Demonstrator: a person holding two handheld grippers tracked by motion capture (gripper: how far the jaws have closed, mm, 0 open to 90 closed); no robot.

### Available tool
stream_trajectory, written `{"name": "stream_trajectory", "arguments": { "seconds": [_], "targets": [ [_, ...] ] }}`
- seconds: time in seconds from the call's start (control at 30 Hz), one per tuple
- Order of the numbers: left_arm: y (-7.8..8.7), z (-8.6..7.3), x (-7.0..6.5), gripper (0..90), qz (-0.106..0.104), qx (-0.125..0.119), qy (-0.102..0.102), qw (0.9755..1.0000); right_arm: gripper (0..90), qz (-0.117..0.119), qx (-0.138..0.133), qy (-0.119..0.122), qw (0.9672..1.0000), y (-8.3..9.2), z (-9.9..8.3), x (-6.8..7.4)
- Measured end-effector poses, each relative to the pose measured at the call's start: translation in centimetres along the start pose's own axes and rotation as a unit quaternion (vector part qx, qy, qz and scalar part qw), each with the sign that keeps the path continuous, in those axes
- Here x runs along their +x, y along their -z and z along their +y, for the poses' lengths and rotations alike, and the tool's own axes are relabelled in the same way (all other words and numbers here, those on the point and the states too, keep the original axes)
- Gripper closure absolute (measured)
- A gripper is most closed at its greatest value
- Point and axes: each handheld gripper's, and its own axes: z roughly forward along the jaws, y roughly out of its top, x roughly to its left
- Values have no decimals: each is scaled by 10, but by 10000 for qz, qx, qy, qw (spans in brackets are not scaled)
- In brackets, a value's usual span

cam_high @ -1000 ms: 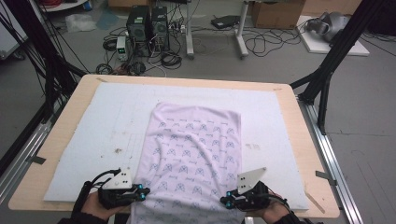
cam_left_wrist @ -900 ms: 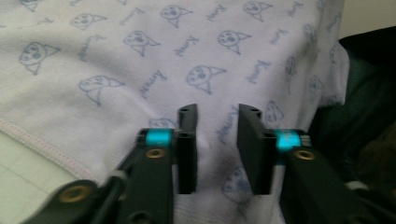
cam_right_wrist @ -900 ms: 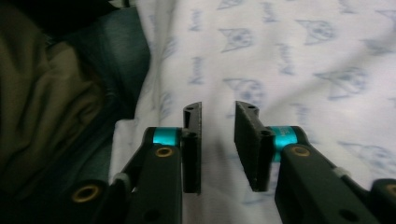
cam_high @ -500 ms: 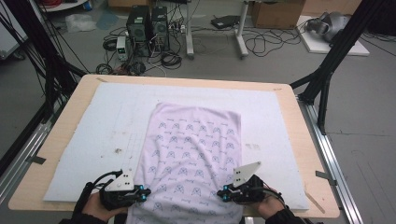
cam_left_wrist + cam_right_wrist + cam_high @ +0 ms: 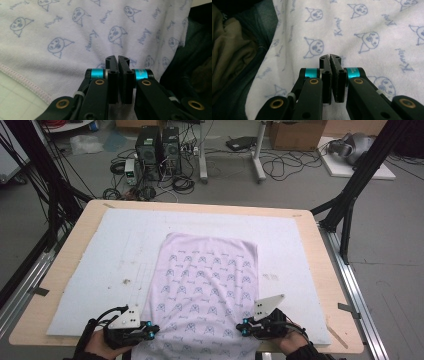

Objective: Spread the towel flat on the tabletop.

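High view: pale lilac printed cloth (image 5: 205, 290) lies on the white mat, long axis running from the worktop's far edge to its near edge, hem overhanging. Left gripper (image 5: 150, 332) and right gripper (image 5: 243, 328) flank the near corners, equally close. Both jaw pairs pressed together; cloth pinched, I judge.

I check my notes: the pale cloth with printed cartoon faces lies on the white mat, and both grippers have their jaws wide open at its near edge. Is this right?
Not quite. The left gripper and right gripper have their jaws shut, as both gripper views show. The cloth does lie on the white mat.
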Motion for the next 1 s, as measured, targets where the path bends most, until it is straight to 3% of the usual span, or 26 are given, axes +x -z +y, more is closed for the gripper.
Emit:
{"name": "stream_trajectory", "arguments": {
  "seconds": [0.07,0.17,0.27,0.33,0.43,0.53,0.67,0.83,1.0],
  "targets": [
    [2,2,1,844,-7,-131,-19,9999,841,-41,-43,15,10000,3,0,-1],
    [4,6,6,702,211,-330,145,9991,753,-199,-283,-175,9992,8,1,-8],
    [6,8,14,648,381,-427,251,9980,667,-354,-502,-367,9974,12,3,-16],
    [7,10,19,621,533,-547,322,9966,632,-498,-589,-449,9960,16,4,-20],
    [8,14,28,545,669,-682,512,9941,499,-725,-770,-634,9924,22,5,-26],
    [5,18,37,466,827,-753,616,9918,460,-903,-860,-703,9897,28,3,-35],
    [2,23,48,429,956,-757,643,9904,392,-1073,-895,-838,9866,34,3,-44],
    [1,26,56,414,1043,-831,674,9888,344,-1201,-1052,-822,9837,38,6,-52],
    [-1,31,63,397,1066,-913,724,9875,337,-1163,-1108,-843,9834,36,7,-62]
  ]
}}
